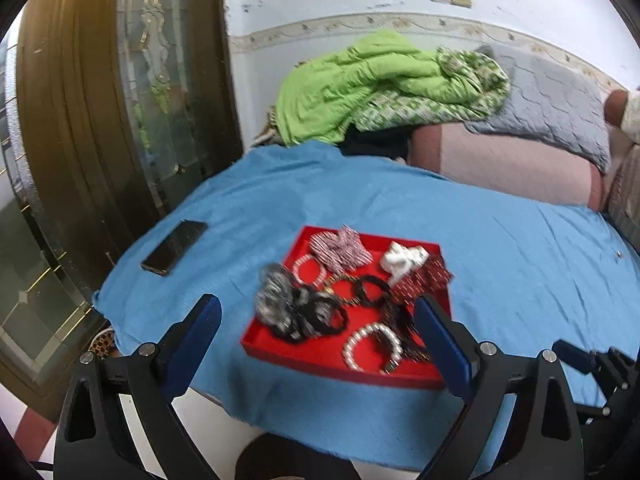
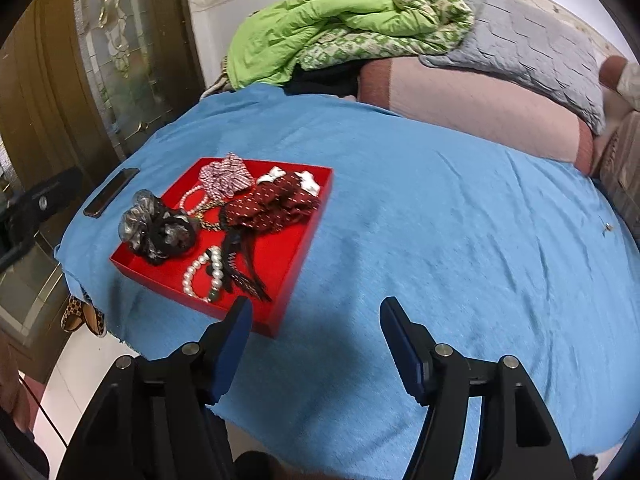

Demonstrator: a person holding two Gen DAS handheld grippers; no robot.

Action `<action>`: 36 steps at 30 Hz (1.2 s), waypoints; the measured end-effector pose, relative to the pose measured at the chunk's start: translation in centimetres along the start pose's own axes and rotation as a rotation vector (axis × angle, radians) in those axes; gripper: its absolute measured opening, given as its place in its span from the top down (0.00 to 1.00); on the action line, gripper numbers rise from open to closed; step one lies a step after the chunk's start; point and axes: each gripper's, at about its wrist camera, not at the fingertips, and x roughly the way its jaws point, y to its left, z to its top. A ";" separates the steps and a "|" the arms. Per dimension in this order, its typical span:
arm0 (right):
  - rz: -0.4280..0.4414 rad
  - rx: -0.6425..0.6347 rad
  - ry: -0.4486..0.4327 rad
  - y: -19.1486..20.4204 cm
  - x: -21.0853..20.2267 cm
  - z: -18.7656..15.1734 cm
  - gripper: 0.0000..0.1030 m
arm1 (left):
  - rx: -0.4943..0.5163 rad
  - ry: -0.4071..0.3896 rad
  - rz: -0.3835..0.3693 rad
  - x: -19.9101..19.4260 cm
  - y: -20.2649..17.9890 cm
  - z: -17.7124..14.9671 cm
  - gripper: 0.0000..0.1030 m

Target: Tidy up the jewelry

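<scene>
Jewelry sits heaped in a red tray (image 1: 340,364) on the blue cloth (image 2: 440,220), near its left edge; a pearl bracelet (image 2: 206,274) lies at the tray's near side; left gripper (image 1: 320,336) hovers over the tray, jaws wide apart, empty; right gripper (image 2: 316,340) hangs just right of it, jaws apart, empty; a phone (image 1: 174,247) lies far left.

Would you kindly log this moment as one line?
left gripper: open, empty | right gripper: open, empty | red tray: holds pearl bracelet, scrunchies | on blue cloth
</scene>
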 end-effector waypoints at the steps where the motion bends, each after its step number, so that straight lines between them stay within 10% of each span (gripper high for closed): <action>1: -0.008 0.005 0.001 -0.2 -0.3 -0.2 0.31 | 0.010 0.006 -0.002 0.0 -0.2 -0.3 0.07; 36: -0.227 0.006 -0.176 -0.5 -4.6 -2.6 0.20 | 0.021 0.013 -0.147 -1.5 -1.2 -3.5 0.07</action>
